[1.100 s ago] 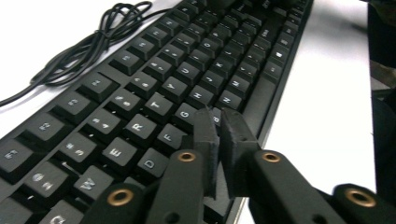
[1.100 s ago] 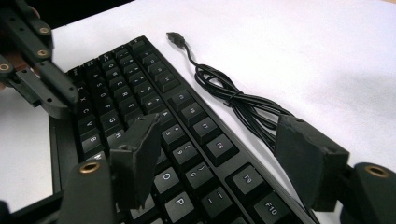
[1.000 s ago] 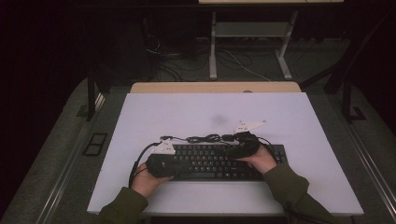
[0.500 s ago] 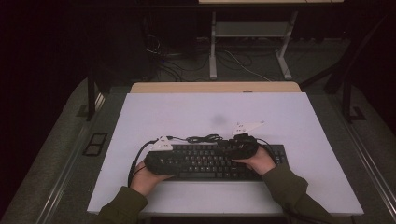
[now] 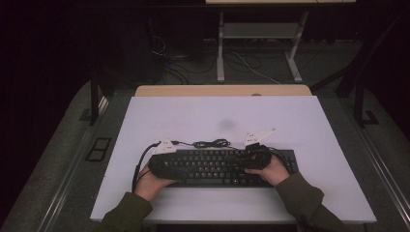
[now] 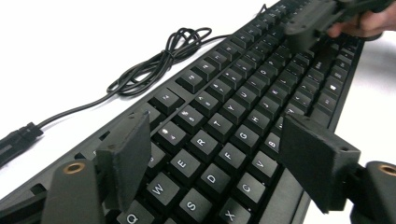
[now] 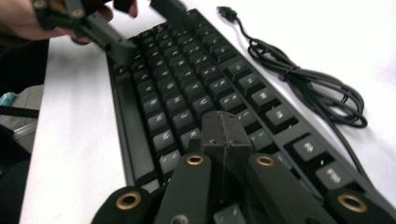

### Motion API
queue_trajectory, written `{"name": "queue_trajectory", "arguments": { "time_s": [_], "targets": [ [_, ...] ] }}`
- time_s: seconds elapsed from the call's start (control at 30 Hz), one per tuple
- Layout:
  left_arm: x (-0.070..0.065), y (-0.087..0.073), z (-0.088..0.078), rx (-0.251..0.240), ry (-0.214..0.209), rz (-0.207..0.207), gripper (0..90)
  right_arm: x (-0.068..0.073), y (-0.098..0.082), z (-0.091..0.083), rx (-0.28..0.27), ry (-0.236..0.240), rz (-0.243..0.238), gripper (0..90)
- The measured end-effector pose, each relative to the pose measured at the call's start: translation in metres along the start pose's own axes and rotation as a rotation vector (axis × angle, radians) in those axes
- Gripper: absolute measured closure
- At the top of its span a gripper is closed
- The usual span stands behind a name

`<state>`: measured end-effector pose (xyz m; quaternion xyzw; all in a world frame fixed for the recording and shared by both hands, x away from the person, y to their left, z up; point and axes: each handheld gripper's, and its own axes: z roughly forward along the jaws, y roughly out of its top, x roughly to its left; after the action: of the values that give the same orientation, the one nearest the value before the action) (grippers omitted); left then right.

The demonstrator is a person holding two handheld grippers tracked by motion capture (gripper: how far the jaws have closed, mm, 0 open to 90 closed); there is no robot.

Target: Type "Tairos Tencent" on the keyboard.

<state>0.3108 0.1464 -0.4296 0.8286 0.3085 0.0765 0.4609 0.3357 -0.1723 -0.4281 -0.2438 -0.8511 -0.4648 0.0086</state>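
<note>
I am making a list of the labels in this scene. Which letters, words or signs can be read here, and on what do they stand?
Keyboard, left gripper view, one letter a key:
"Q" "W" "E" "R" "T"
"S" "D" "F" "G" "H"
"X" "C" "V" "B"
The number row and the far keys are too blurred to read.
In the right gripper view and the high view, the key legends are too blurred or too small.

White table [image 5: 193, 116] (wooden far edge); metal stand [image 5: 261, 43] behind.

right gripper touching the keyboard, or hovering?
Cannot tell. In the right gripper view the right gripper is shut, tips over the keyboard keys, but no gap or contact shows plainly.
</note>
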Motion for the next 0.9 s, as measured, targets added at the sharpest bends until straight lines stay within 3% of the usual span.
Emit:
{"name": "queue_trajectory", "arguments": {
  "time_s": [0.47, 0.9],
  "targets": [
    [-0.001, 0.003, 0.004, 0.004, -0.001, 0.009, 22.2, 0.01, -0.02, -0.019, 0.045, 0.001, -0.02, 89.2],
    [-0.002, 0.003, 0.006, 0.01, 0.0, 0.015, 22.2, 0.009, -0.035, -0.027, 0.099, -0.04, -0.038, 89.2]
  ]
}}
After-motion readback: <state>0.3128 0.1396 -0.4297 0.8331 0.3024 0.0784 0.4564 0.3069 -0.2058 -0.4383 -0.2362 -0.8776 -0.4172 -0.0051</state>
